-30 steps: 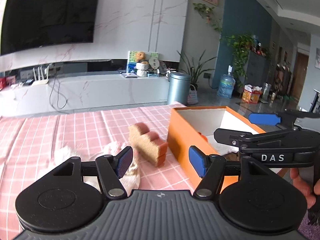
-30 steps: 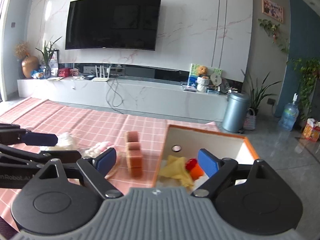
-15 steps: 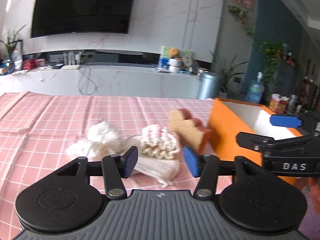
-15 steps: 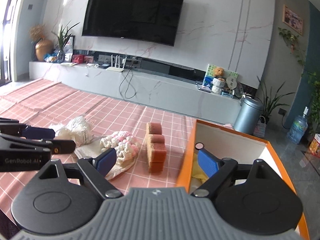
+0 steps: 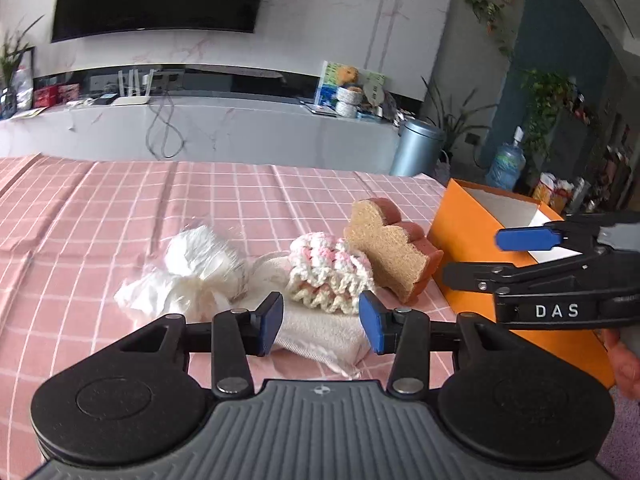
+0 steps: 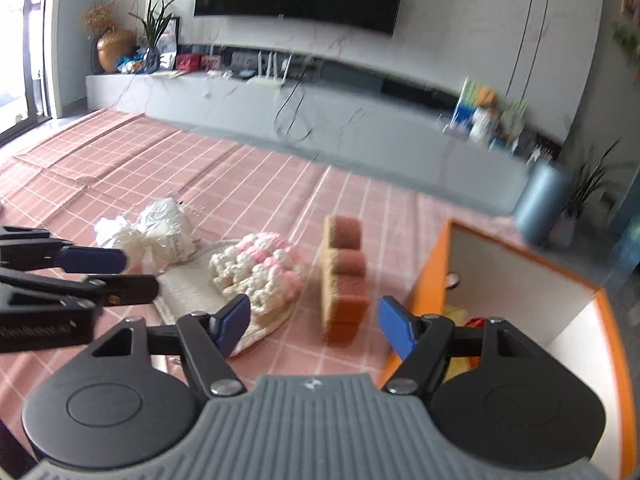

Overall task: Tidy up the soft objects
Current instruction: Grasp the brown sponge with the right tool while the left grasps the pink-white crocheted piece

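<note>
Pink checked tablecloth [image 5: 120, 216], frame centre: crocheted pad [image 5: 326, 270], sponge [image 5: 390, 248] and orange box [image 5: 472, 240] are shown; left gripper [image 5: 322, 322] and right gripper [image 6: 314, 326] are held wide open, empty.

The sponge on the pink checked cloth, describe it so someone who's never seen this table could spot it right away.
Find the orange box on the pink checked tablecloth. Just left of it, apart from its wall, the sponge stands on edge. Unlike the knitted pink-and-white cloth and white crinkly bundle further left, it is stiff, tan-faced, with a reddish-brown scalloped back.
</note>
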